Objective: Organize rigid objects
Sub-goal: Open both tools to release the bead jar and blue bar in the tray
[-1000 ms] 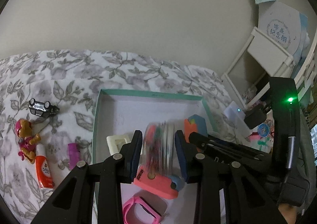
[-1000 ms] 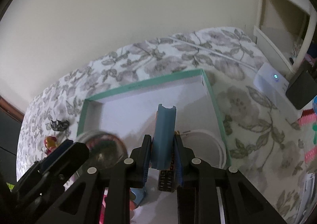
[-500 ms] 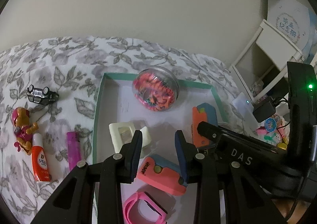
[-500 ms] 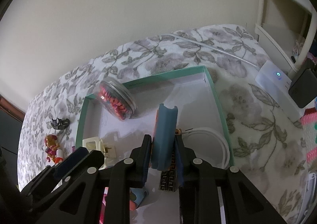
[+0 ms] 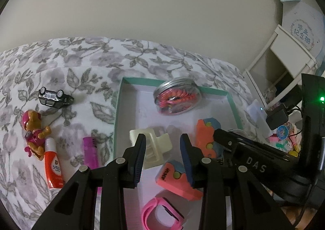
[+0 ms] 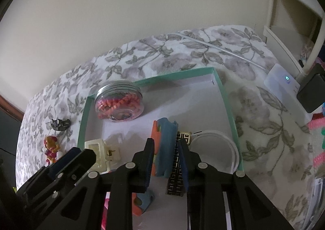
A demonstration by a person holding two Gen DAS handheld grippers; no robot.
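Observation:
My left gripper (image 5: 163, 144) stands open and empty over the teal-rimmed box (image 5: 118, 108). Below it lie a cream hair clip (image 5: 160, 142) and a pink and blue toy (image 5: 174, 179). A clear jar (image 5: 176, 98) of red bands with a metal lid sits free at the box's far side, also visible as the jar (image 6: 118, 102) in the right wrist view. My right gripper (image 6: 166, 146) is shut on a blue and orange toy (image 6: 166, 138), held low inside the box (image 6: 225, 104) and tilted slightly left.
On the floral bedspread left of the box lie a toy car (image 5: 53, 98), a pup figure (image 5: 33, 130), a red tube (image 5: 53, 169) and a purple lighter (image 5: 90, 152). The box also holds a pink watch (image 5: 160, 213), a white coil (image 6: 215, 144) and a black-gold patterned piece (image 6: 176, 169). White shelves stand right.
My left gripper let go of the jar, which moved to the far side of the box and settled lid up. The blue and orange toy in my right gripper tipped a little.

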